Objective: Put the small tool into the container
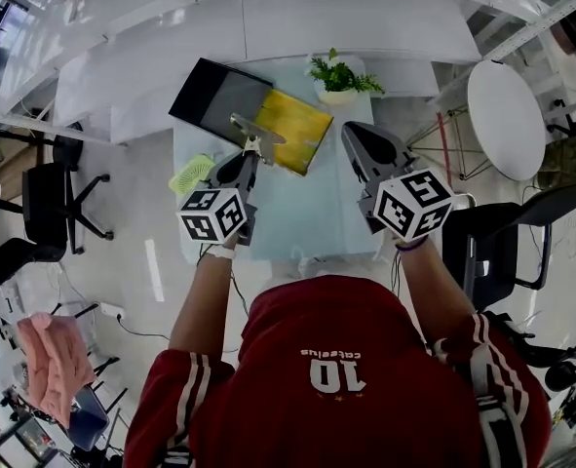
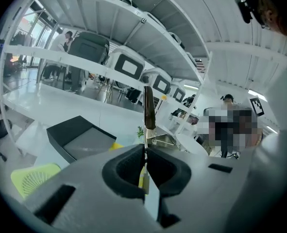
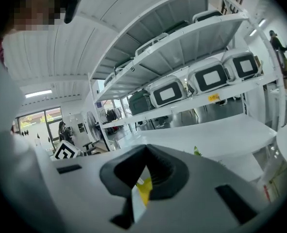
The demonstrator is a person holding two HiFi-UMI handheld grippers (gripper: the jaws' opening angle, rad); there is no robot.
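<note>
My left gripper (image 1: 251, 156) is shut on the small tool (image 1: 257, 133), a thin piece with a dark handle and a metal part. In the left gripper view the tool (image 2: 148, 111) stands upright out of the closed pads of that gripper (image 2: 144, 152). The container (image 1: 219, 96) is a black box with a grey inside, lying at the table's far left, beyond and left of the tool; in the left gripper view the container (image 2: 74, 138) shows left of the jaws. My right gripper (image 1: 363, 136) hovers over the table's right side, shut with nothing in it (image 3: 143, 153).
A yellow board (image 1: 292, 130) lies beside the container. A potted plant (image 1: 341, 78) stands at the far right of the pale blue table (image 1: 297, 222). A green slotted piece (image 1: 192, 174) sits at the left edge. Office chairs, a round white table (image 1: 507, 115) and shelving surround the table.
</note>
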